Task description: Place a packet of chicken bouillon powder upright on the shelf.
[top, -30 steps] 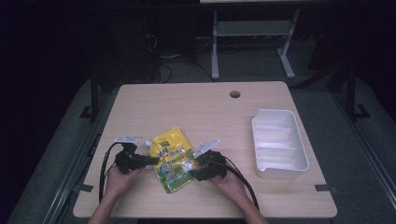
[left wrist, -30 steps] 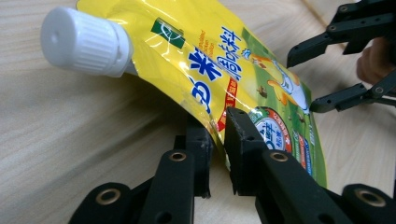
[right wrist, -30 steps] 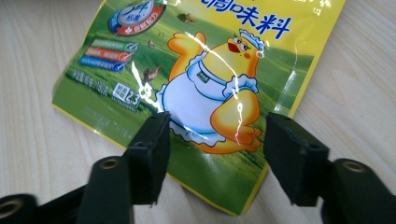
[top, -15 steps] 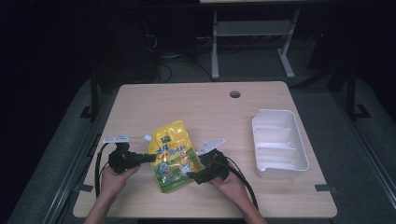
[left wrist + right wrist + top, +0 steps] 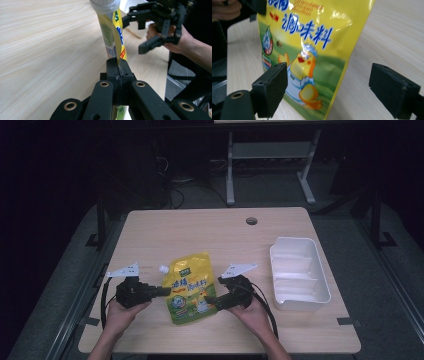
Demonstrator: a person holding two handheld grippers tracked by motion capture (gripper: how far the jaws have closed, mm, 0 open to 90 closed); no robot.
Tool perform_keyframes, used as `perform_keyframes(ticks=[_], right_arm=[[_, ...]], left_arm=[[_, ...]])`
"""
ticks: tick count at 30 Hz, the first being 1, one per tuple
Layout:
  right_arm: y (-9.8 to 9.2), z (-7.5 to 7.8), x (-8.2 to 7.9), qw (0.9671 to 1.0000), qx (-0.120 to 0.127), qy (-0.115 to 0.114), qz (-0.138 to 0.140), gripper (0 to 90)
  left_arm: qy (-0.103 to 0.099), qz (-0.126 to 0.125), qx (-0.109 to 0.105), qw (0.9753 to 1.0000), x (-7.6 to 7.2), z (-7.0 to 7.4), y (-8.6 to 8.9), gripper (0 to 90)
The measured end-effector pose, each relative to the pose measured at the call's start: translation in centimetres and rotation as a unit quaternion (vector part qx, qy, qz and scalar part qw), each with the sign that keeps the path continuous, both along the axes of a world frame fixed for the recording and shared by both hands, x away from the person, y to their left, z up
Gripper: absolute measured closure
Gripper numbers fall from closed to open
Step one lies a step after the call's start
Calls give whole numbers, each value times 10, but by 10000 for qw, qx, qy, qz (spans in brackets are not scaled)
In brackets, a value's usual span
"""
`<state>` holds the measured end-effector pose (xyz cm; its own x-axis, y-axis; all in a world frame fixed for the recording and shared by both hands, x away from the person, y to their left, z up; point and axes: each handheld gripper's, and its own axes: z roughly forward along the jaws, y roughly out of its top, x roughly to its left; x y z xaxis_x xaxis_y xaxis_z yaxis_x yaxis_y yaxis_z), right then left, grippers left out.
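A yellow seasoning pouch [image 5: 191, 287] with a white spout [image 5: 162, 269] is held tilted up off the wooden table [image 5: 200, 230]. My left gripper [image 5: 166, 291] is shut on the pouch's left edge; in the left gripper view the jaws [image 5: 119, 68] pinch the thin seam below the spout cap [image 5: 105, 5]. My right gripper [image 5: 212, 301] stands open at the pouch's right side. In the right gripper view its pads [image 5: 273, 86] straddle the lower corner of the pouch [image 5: 312, 50] without touching it.
A white divided tray [image 5: 300, 272] stands at the right of the table. A round cable hole [image 5: 251, 221] sits near the far edge. The person's hands hold both grippers near the front edge. Dark floor and a desk frame lie beyond.
The pouch has been lifted from lying low to a more upright tilt. My left gripper has shifted slightly left with it. The right hand has barely moved.
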<state>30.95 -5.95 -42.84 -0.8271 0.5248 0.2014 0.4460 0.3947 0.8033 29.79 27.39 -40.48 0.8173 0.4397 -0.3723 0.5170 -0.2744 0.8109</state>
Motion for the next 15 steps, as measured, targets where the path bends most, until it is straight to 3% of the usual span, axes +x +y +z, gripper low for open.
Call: perform_keyframes(ticks=[4,15], right_arm=[[-5,4,1,9994,324,24,103,252],[-7,10,2,9974,570,53,445,445]], left_arm=[[-50,-192,-42,9998,-2,2,-4,900],[-225,-645,27,9977,-8,6,-18,900]])
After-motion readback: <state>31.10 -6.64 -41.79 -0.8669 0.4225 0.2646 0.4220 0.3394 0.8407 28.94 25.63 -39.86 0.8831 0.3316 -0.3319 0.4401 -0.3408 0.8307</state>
